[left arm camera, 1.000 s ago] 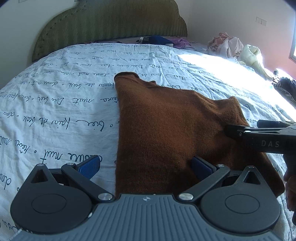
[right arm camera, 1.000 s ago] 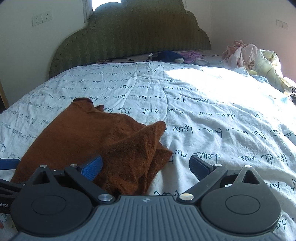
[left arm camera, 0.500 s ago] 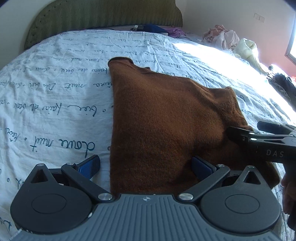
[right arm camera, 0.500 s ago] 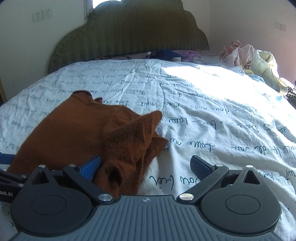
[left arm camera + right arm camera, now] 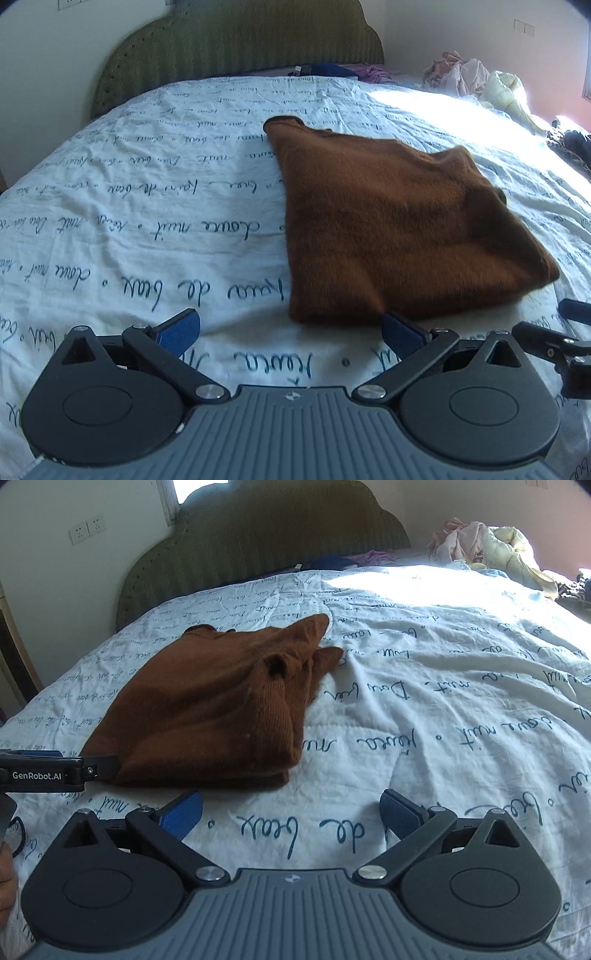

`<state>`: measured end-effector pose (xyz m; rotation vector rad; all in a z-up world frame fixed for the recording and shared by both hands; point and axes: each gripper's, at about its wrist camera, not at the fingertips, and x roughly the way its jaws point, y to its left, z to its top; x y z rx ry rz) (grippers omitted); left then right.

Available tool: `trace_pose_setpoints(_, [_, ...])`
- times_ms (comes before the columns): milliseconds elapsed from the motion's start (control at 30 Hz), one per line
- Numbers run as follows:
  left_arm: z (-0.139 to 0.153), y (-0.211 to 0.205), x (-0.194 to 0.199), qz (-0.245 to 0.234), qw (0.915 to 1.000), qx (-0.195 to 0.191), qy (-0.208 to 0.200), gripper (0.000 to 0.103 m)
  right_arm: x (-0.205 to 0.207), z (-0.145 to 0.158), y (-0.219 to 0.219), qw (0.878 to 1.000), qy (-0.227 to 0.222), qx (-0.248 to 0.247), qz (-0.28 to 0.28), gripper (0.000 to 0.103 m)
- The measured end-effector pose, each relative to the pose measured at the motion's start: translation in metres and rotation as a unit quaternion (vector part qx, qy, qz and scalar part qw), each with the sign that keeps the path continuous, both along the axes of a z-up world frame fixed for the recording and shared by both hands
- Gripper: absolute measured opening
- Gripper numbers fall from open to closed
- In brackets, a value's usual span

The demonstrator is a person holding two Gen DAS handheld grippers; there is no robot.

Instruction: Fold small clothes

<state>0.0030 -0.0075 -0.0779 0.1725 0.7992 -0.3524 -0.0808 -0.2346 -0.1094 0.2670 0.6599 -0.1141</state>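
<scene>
A brown knitted sweater (image 5: 399,229) lies folded on the white bedspread, also seen as the sweater (image 5: 207,709) in the right wrist view, with a sleeve end bunched at its far right corner. My left gripper (image 5: 290,332) hovers open just short of the sweater's near edge, nothing between its blue pads. My right gripper (image 5: 291,814) is open too, off the sweater's near right corner, over bare bedspread. Each gripper shows at the edge of the other's view.
The bedspread (image 5: 147,229) with dark handwriting print covers the whole bed. A green padded headboard (image 5: 266,535) stands behind. A pile of pink and cream clothes (image 5: 480,542) lies at the far right; dark and purple items sit near the headboard.
Both grippers have pulled back toward the near edge and risen off the sweater. The sweater now lies free in front of them, folded over.
</scene>
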Motion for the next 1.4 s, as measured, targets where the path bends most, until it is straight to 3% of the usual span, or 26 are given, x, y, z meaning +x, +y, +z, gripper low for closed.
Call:
trace_pose_setpoints(33, [-0.004,0.001,-0.004,0.003,0.9999,0.006,0.007,0.103,-0.002,-0.001,0.006,1.0,0.002,-0.012,-0.001,0.103])
trace_pose_setpoints(133, [-0.01,0.001,-0.016,0.005,0.9996,0.017,-0.021,0.103,0.0,0.002,0.018,0.999,0.0,-0.037,0.009,0.103])
trace_pose_setpoints(267, [-0.009,0.003,-0.008,0.019,0.9998,-0.006,0.001,0.103,0.016,0.001,0.023,0.999,0.006,-0.04,0.02,0.103])
trace_pose_setpoints(567, [-0.013,-0.003,-0.009,0.029,0.9994,0.001,-0.02,0.103,0.038,-0.009,0.037,0.996,0.023,-0.077,0.028,0.103])
trace_pose_setpoints(1400, [-0.014,-0.004,-0.007,0.033,0.9992,0.002,-0.021,0.103,0.038,-0.012,0.034,0.997,0.013,-0.074,0.021,0.103])
